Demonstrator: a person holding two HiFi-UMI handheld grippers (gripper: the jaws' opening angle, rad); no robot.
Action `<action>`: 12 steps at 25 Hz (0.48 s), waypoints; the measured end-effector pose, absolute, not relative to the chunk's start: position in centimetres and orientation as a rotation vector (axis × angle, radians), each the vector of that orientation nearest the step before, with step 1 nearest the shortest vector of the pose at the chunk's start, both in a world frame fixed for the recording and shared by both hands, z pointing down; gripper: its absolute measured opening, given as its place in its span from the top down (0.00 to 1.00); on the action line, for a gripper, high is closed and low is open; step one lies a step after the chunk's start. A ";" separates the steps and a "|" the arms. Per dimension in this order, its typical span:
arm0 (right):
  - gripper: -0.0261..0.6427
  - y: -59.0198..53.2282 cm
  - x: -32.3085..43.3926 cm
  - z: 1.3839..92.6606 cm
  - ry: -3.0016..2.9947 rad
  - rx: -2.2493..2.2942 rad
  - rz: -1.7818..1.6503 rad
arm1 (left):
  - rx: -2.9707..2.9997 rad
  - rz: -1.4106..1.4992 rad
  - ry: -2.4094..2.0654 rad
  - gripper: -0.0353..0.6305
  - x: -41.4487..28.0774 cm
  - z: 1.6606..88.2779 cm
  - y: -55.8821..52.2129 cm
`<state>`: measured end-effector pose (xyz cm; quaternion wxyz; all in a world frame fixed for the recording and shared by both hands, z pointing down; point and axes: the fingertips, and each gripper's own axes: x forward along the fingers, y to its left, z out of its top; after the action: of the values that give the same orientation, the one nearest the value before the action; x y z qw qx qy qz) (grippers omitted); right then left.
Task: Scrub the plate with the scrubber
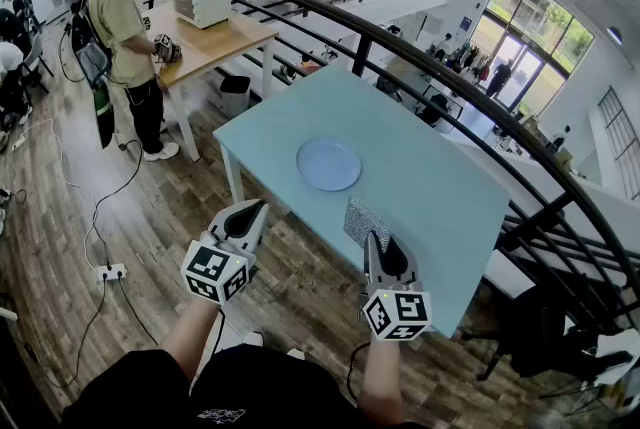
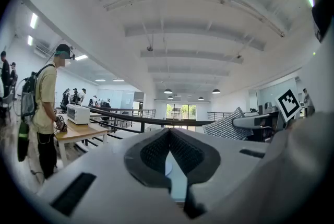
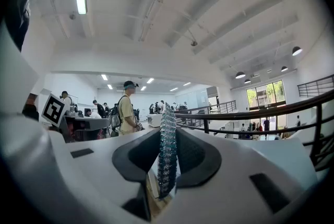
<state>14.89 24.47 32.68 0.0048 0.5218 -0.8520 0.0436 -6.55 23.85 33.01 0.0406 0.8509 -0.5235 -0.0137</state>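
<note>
Left gripper (image 1: 252, 212): jaws pressed together, nothing between them, near plate (image 1: 328, 164). Right gripper (image 1: 380, 245): jaws clamped on scrubber (image 1: 362, 219), nearer plate. Plate: pale blue, on table (image 1: 440, 192).

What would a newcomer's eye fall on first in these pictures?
A pale blue plate lies alone in the middle of a light blue table. Nearer the camera, the right gripper is shut on a glittery mesh scrubber over the table's near edge. The left gripper is shut on nothing, just off that edge to the left.
</note>
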 end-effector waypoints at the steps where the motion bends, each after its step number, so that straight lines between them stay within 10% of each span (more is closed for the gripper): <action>1: 0.84 24.4 14.4 32.7 -2.667 1.632 0.139 | 2.605 -0.042 -1.604 0.94 -7.1 33.0 23.7; 12: 0.84 23.6 11.3 32.6 -2.650 1.663 0.142 | 2.623 -0.064 -1.560 0.94 -10.0 33.4 22.5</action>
<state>11.32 23.64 32.63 0.0048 0.5311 -0.8461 0.0452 -9.99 22.47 33.37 0.0444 0.8585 -0.5105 -0.0210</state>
